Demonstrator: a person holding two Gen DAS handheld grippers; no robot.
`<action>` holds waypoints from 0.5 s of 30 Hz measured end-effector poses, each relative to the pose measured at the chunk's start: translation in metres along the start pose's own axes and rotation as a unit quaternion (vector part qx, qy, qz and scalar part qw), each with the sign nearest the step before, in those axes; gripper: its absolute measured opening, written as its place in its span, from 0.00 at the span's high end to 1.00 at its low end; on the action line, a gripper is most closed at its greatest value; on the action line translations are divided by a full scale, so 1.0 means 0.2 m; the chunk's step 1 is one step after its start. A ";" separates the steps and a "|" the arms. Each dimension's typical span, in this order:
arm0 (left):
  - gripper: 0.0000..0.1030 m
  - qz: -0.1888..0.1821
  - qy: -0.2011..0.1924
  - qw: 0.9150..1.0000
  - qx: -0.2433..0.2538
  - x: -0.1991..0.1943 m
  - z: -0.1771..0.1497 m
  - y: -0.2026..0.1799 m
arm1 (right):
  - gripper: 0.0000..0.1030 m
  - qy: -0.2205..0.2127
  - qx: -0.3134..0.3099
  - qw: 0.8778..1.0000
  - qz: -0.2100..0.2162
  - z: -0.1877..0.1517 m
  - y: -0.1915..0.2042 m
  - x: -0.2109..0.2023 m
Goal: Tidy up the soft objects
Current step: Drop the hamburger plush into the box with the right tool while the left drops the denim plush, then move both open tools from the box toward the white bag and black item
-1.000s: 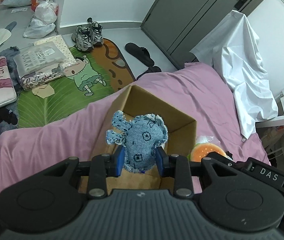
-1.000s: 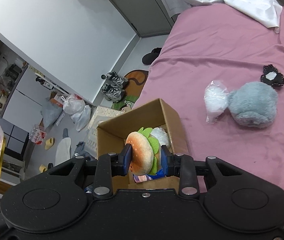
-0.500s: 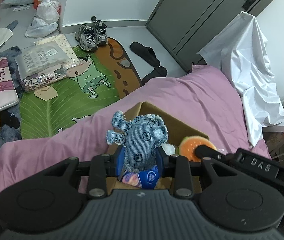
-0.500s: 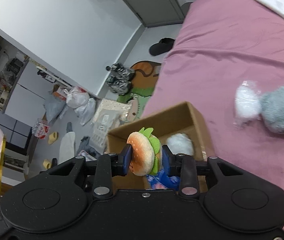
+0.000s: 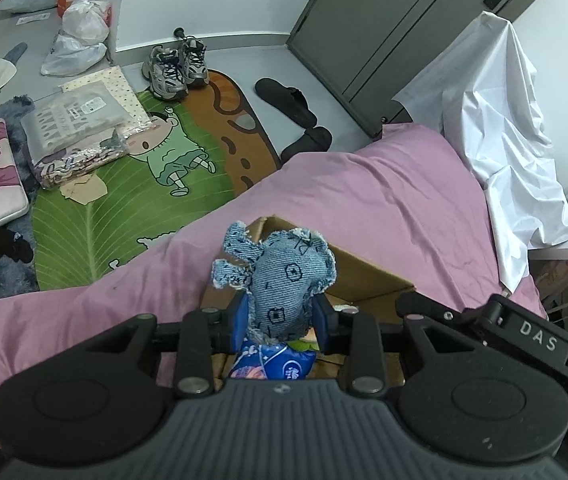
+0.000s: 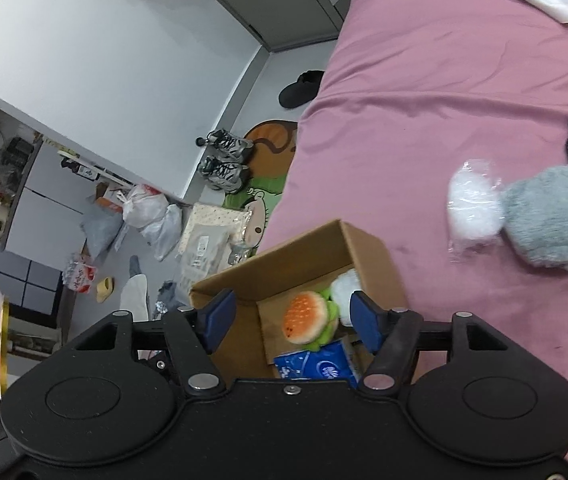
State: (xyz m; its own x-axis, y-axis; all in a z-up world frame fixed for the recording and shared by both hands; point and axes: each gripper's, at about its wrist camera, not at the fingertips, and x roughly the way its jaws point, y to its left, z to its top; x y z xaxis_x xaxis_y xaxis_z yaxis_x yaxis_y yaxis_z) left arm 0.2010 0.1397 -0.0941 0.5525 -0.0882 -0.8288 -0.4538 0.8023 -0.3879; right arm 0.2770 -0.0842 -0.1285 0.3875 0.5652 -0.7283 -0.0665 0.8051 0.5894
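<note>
Cardboard box [image 6: 303, 248] holds burger plush [image 6: 307, 318], white fluff [image 6: 343, 286], blue packet [image 6: 317, 368]; my right gripper [image 6: 291, 320] gapes, left gripper [image 5: 282, 316] pinches denim toy [image 5: 284, 280].

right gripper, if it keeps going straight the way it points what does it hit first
Most likely the burger plush lying in the cardboard box, framed between the open right gripper fingers; depth is hard to judge.

Matte black plastic on the left hand-held gripper [image 5: 283, 316] and right hand-held gripper [image 6: 291, 322]. Blue pads [image 6: 216, 315] on the fingers, silver screws at linkage pivots, ribbed centre panel, round recessed discs, white "DAS" lettering.
</note>
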 end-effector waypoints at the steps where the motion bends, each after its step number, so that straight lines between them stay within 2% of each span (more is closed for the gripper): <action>1: 0.68 0.000 0.000 1.000 0.002 0.00 0.00 -0.01 | 0.39 0.000 0.000 1.000 0.000 0.00 -0.01 -0.01; 5: 0.62 0.005 -0.007 1.000 0.006 0.01 0.00 -0.05 | 0.37 -0.005 -0.008 1.000 -0.001 0.00 -0.01 -0.06; 7: 0.51 0.002 -0.002 1.000 0.000 0.01 0.01 -0.06 | 0.37 -0.007 -0.009 1.000 -0.003 0.02 -0.02 -0.07; 12: 0.36 0.010 -0.019 1.000 -0.008 -0.04 0.00 -0.06 | 0.37 -0.013 -0.006 1.000 -0.005 0.01 -0.06 -0.11; 15: 0.34 0.021 -0.027 0.999 -0.011 -0.07 -0.01 -0.04 | 0.37 -0.013 -0.003 1.000 -0.006 -0.01 -0.09 -0.13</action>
State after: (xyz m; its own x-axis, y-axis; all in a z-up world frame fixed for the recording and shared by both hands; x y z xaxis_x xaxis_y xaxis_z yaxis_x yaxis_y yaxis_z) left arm 0.1966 0.1328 -0.0800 0.5696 -0.0226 -0.8216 -0.4916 0.7917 -0.3626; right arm 0.2668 -0.1139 -0.1203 0.4113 0.5507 -0.7263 -0.0674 0.8130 0.5783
